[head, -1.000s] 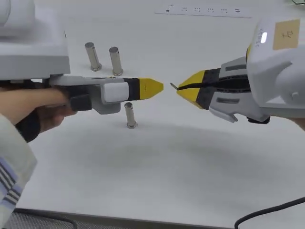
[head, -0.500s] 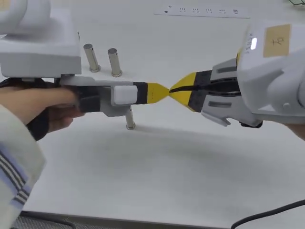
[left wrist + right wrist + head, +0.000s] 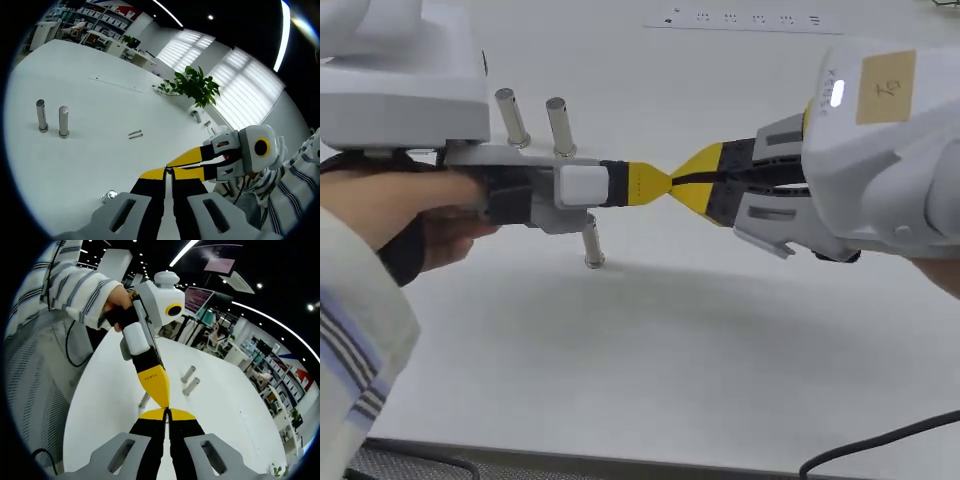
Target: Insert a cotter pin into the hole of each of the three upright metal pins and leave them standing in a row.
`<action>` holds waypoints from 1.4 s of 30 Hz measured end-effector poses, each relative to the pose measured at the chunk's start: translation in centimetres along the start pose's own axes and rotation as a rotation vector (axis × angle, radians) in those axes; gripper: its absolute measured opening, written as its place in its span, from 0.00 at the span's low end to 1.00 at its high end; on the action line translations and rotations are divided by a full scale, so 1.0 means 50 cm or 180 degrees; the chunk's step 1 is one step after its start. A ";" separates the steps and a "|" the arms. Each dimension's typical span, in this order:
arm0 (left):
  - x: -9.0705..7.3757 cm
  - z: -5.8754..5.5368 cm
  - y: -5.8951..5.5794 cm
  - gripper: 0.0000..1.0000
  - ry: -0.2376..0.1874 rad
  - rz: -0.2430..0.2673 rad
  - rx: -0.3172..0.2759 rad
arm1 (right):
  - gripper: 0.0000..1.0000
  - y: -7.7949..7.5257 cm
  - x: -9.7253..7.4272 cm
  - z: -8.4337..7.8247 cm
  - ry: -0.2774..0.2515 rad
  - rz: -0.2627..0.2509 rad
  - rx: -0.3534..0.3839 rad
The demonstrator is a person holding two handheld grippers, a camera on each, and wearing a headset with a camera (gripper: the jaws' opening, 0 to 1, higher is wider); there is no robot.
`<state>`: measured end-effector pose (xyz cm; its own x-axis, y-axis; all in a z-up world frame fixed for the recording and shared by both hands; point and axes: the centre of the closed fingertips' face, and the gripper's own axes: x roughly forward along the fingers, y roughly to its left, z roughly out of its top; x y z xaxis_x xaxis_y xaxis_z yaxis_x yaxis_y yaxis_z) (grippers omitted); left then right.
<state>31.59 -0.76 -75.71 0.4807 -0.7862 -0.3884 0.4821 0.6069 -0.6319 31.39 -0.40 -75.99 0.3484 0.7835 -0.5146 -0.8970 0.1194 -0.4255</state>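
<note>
- The white surface carries all the work. It's mostly bare on my side.
- Two tongs are in use. The right tongs and left tongs meet tip to tip in the air above the surface.
- Both pairs look clenched, with the yellow tips pressed together.
- I count three pins, all upright. Two stand side by side at the back. The third stands apart, nearer me and just under the left tongs.
- One cotter pin lies loose on the surface, well beyond the back pair.
- In the left gripper view a thin grey sliver shows where the tips meet. I take it for a second cotter pin, but it's too small to be sure. I can't tell which tongs grip it.
- Progress, as I judge it: no pin that I can see has a cotter through its hole, so all three insertions seem to be left.
- The row isn't formed either, because the near pin sits out of line with the other two.
</note>
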 end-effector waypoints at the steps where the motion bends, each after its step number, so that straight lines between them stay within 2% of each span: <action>1: 0.000 -0.001 -0.001 0.02 0.0005 -0.0004 -0.0021 | 0.02 0.001 0.000 0.000 0.0005 0.0002 -0.0012; 10: -0.001 -0.004 -0.006 0.01 0.0028 -0.0036 -0.0153 | 0.02 0.002 -0.002 0.001 0.0030 0.0000 -0.0097; 18: -0.003 -0.010 -0.009 0.00 0.0035 -0.0077 -0.0369 | 0.02 0.007 -0.004 0.003 0.0044 0.0018 -0.0232; 30: -0.008 -0.004 -0.016 0.00 -0.0058 -0.0128 -0.0446 | 0.02 0.001 -0.006 0.010 -0.0009 0.0033 -0.0250; 35: -0.010 -0.011 -0.020 0.00 0.0007 -0.0157 -0.0407 | 0.03 -0.001 -0.006 0.009 -0.0034 0.0045 -0.0247; 38: -0.008 -0.012 -0.018 0.00 0.0010 -0.0159 -0.0364 | 0.03 0.002 -0.008 0.009 -0.0035 0.0053 -0.0218; 42: -0.008 -0.010 -0.014 0.00 -0.0005 -0.0139 -0.0400 | 0.02 0.004 -0.008 0.008 -0.0019 0.0053 -0.0251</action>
<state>30.67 -0.96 -75.46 0.4625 -0.8113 -0.3576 0.4071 0.5526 -0.7273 30.95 -0.41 -75.57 0.3319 0.7886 -0.5177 -0.8783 0.0581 -0.4745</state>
